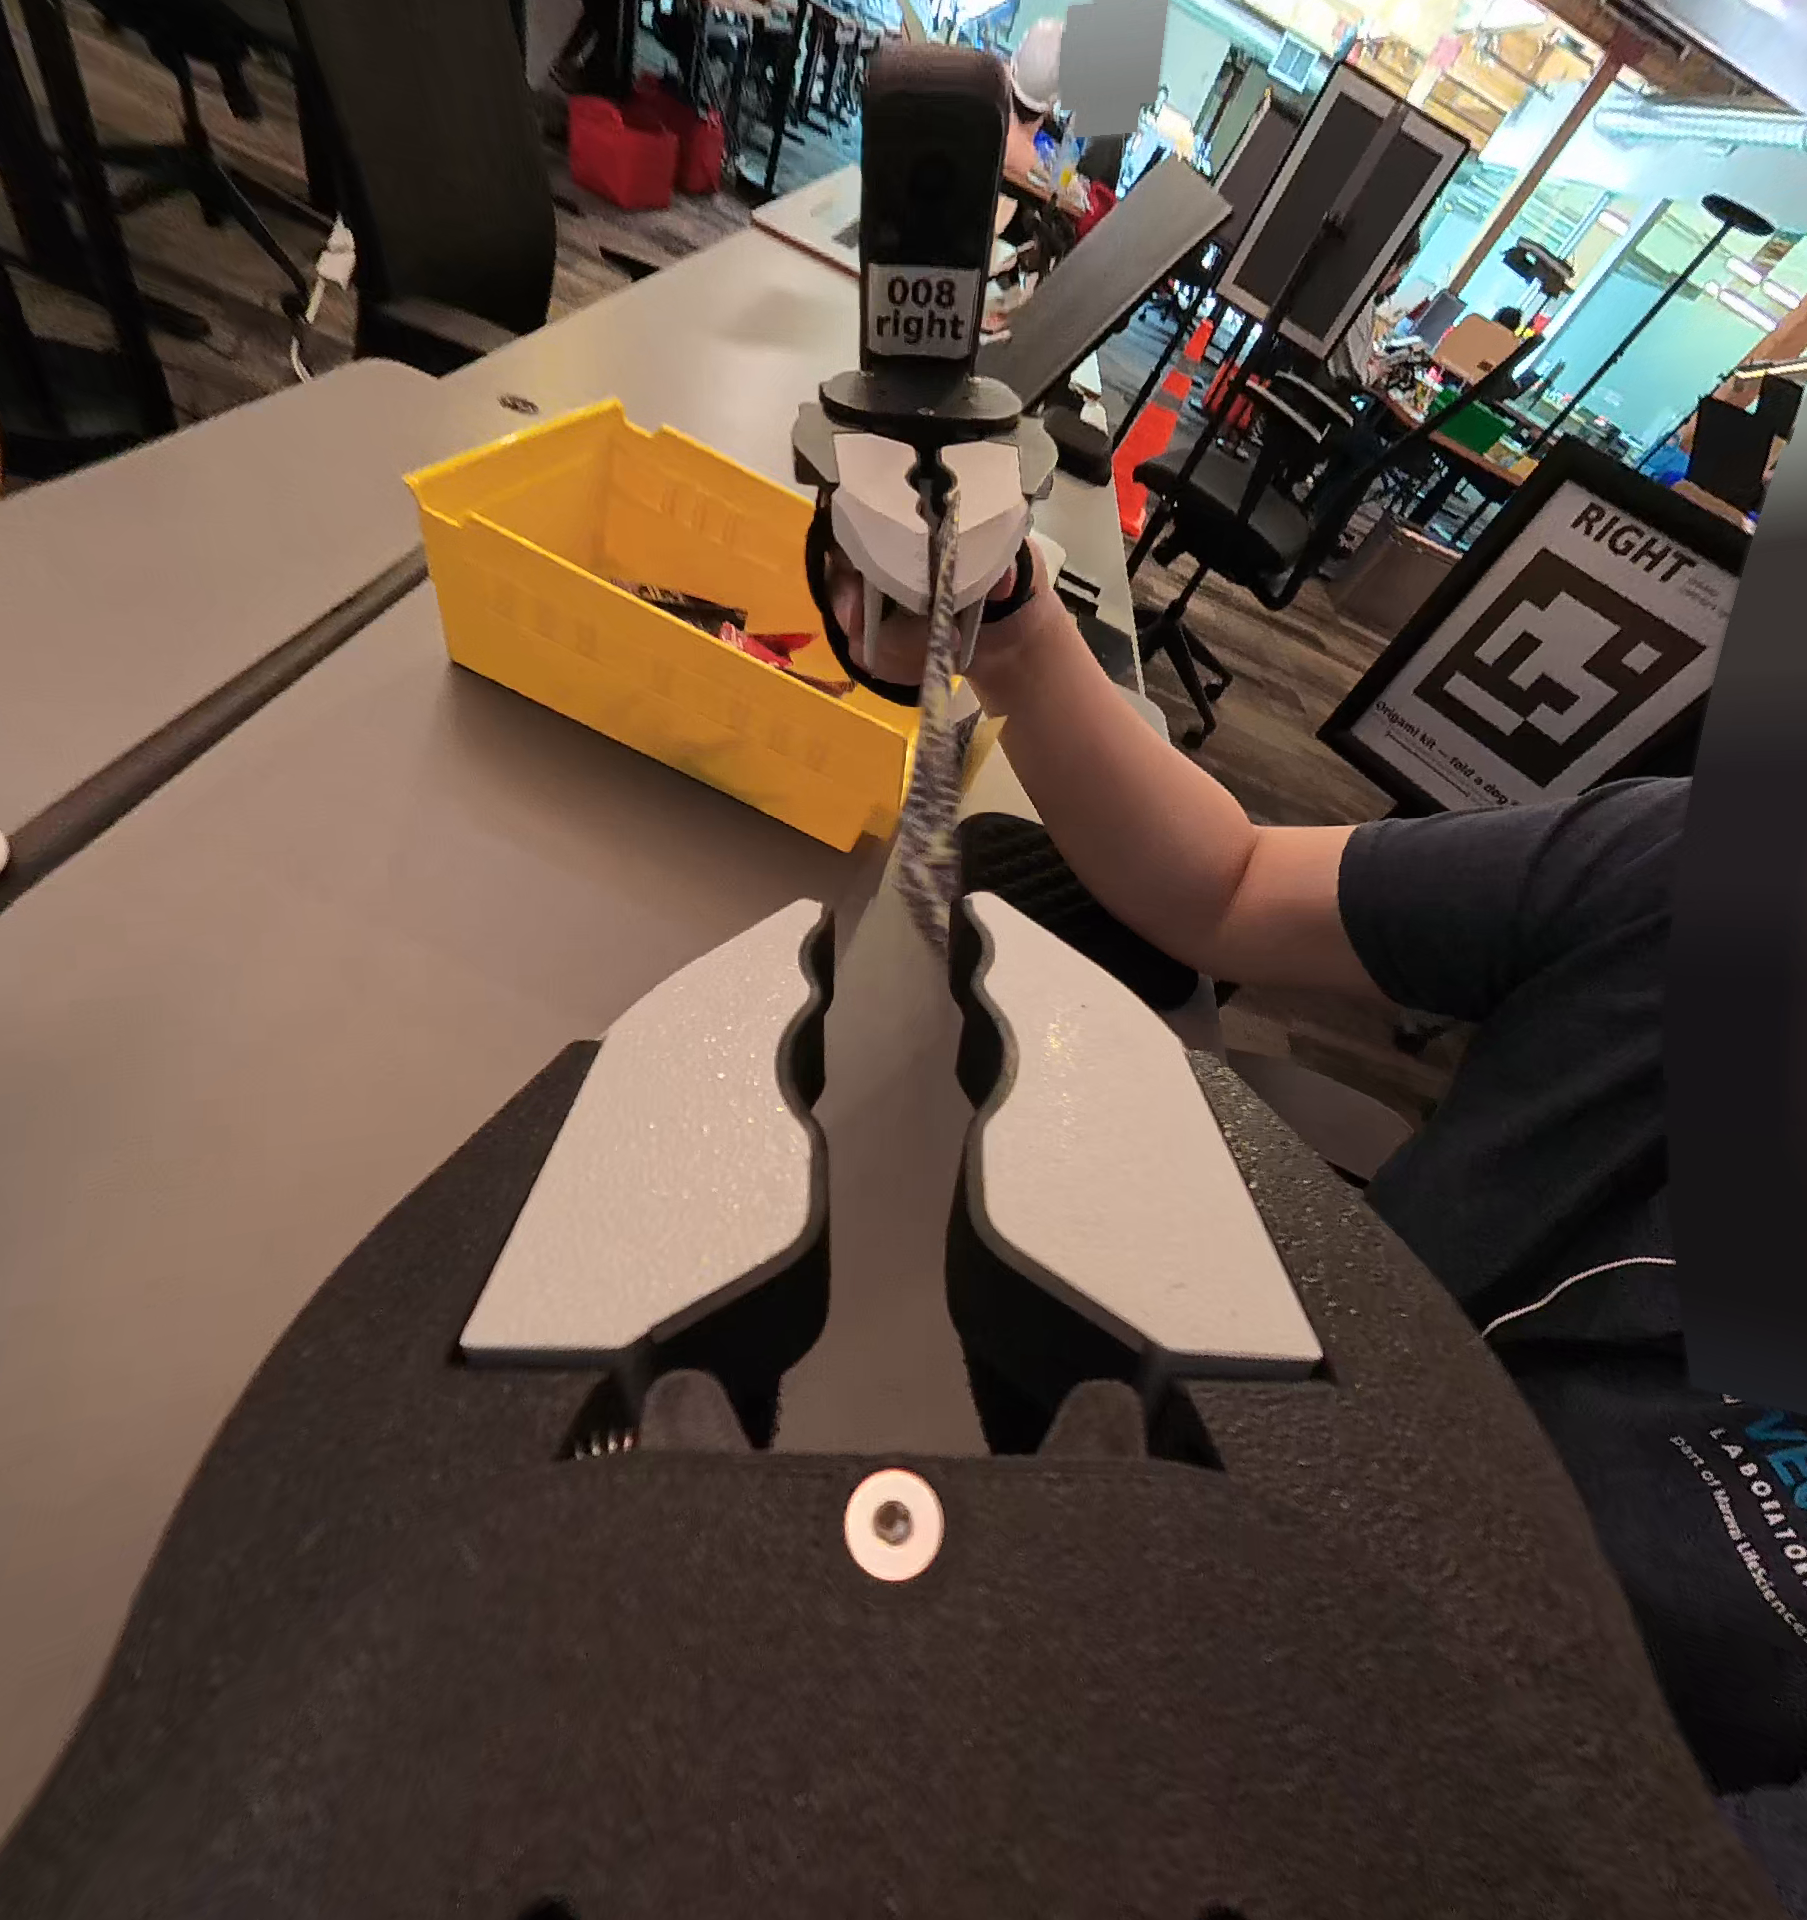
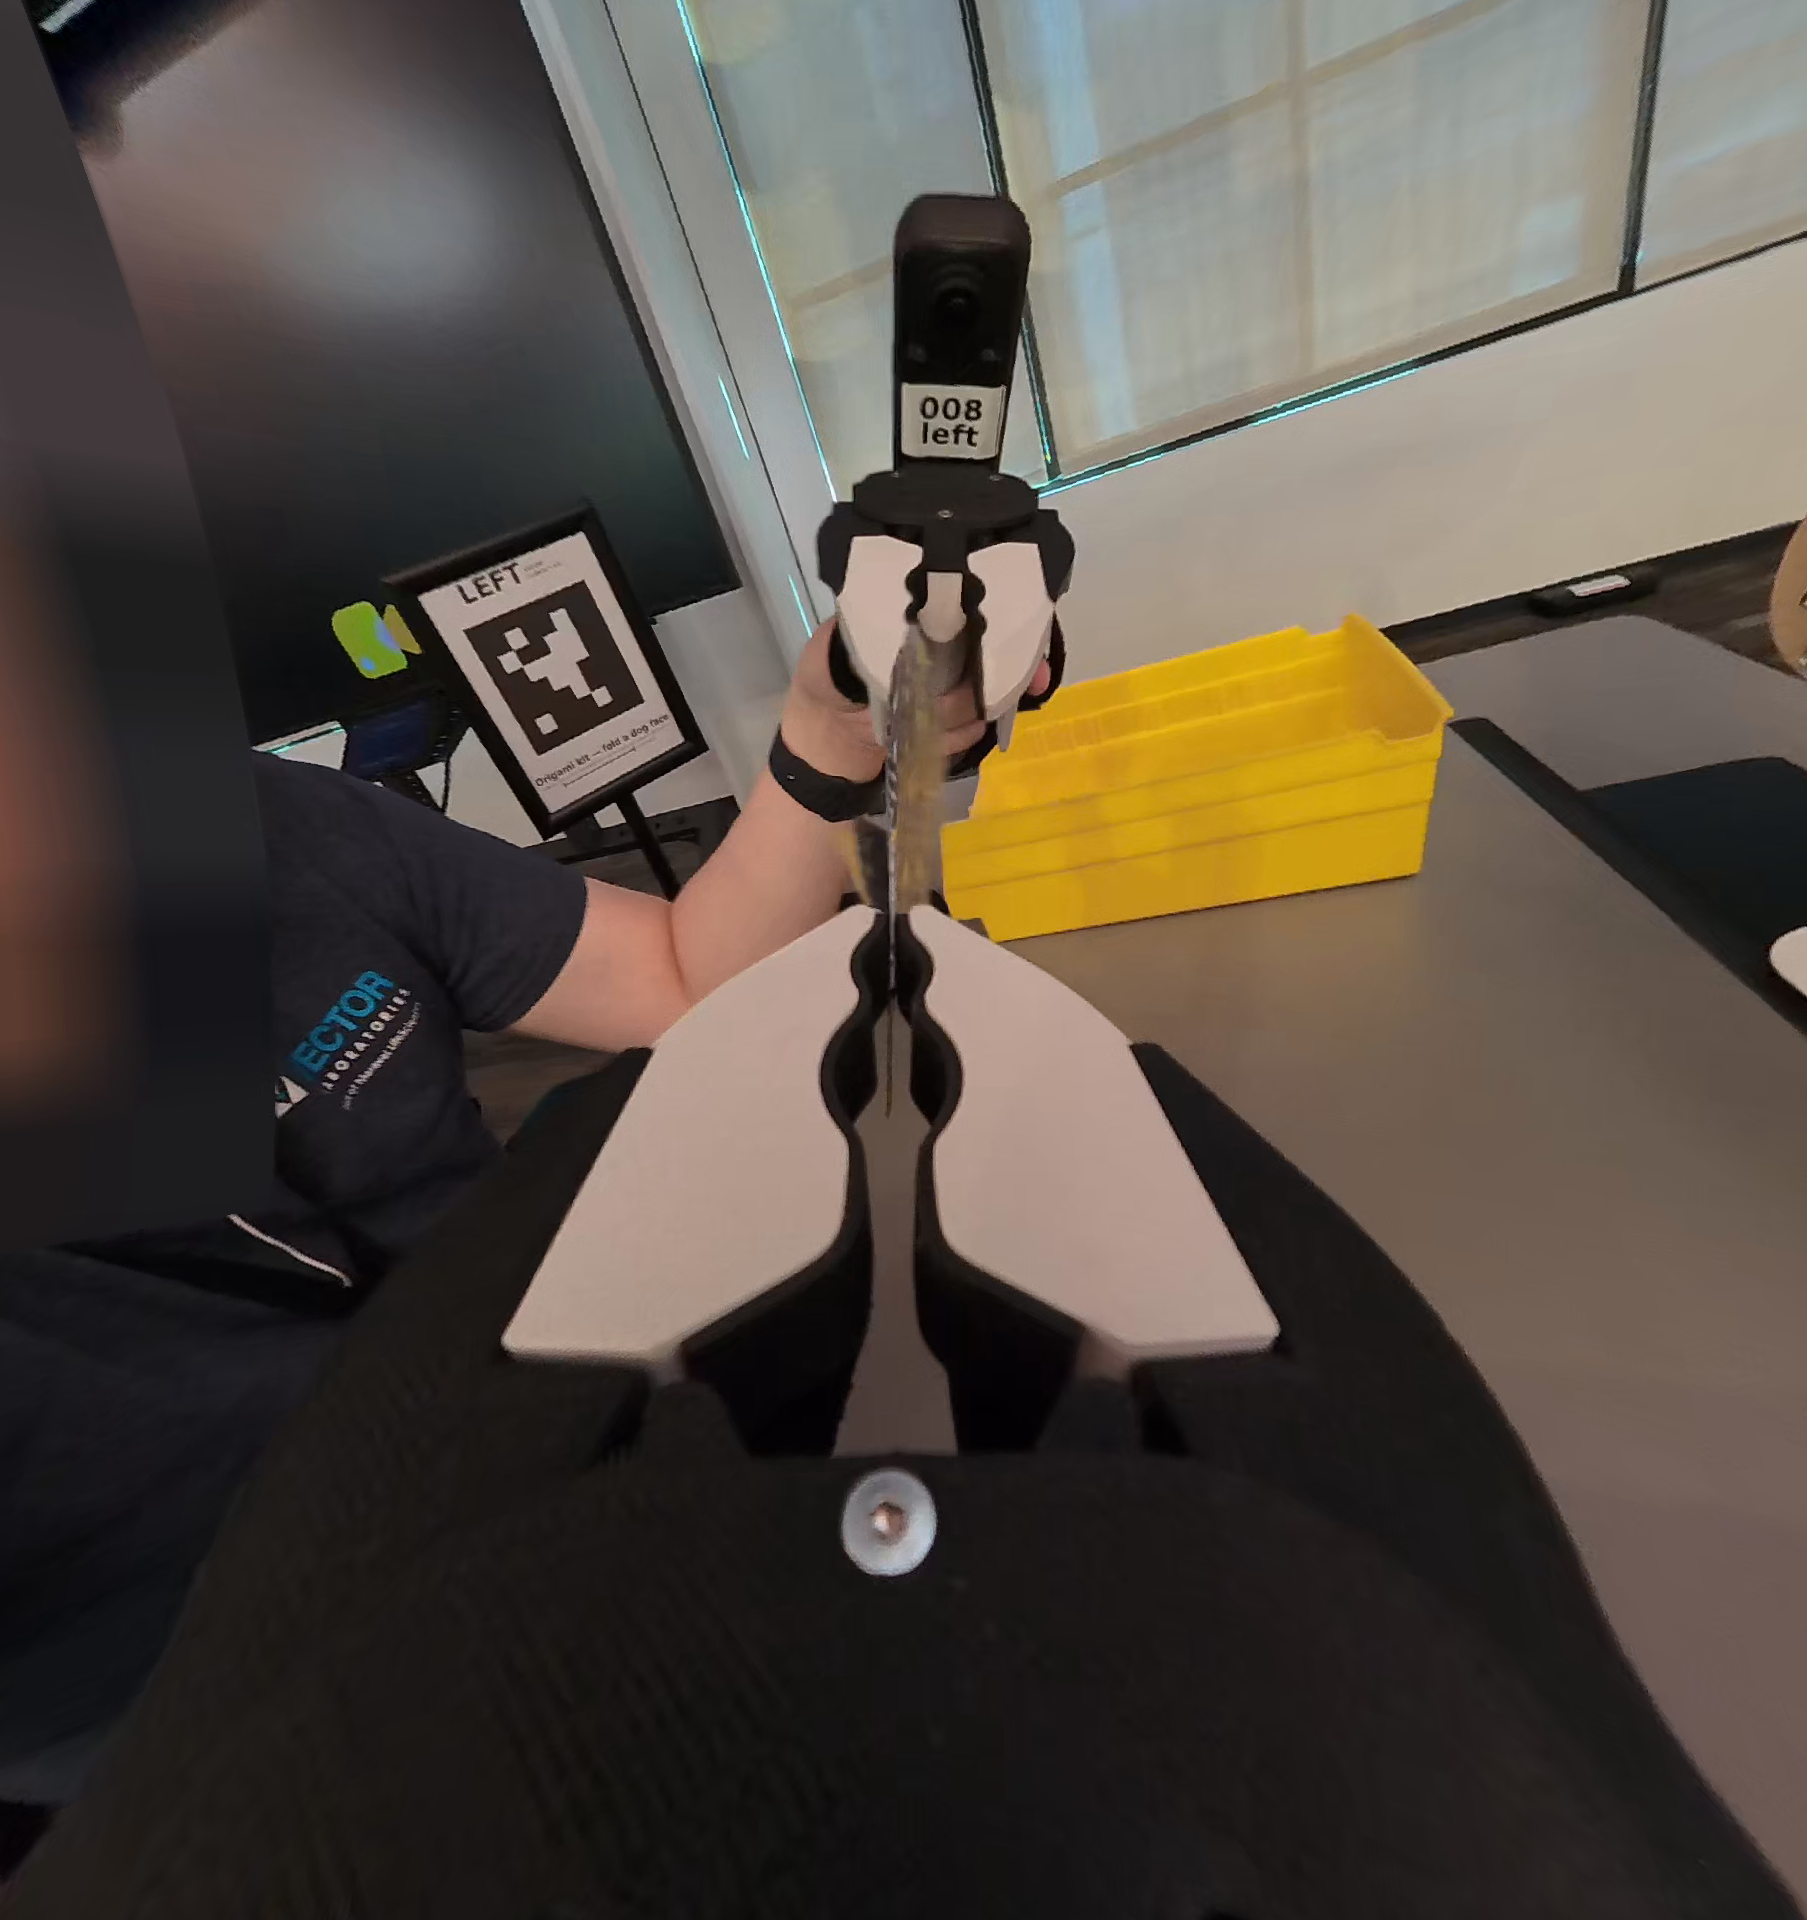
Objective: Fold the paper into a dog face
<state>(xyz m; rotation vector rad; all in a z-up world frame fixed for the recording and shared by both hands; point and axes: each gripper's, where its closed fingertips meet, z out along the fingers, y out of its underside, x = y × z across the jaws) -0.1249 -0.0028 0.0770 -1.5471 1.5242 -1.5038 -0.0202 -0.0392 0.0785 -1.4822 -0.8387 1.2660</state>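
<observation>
So the patterned paper (image 1: pixel 930 790) was held up edge-on in the air between the two grippers, above the grey table (image 1: pixel 307 935). Right gripper (image 2: pixel 894 951) had its fingers pressed together, pinching one end. Left gripper (image 1: pixel 891 925) was spread apart, with the paper's other end sitting between its fingers. Yellow bin (image 1: pixel 650 623) sat on the table just behind.

Patterned paper (image 1: pixel 928 790) held edge-on in the air

Dark and yellow print, thin and upright above the table, stretched between the two grippers.
</observation>
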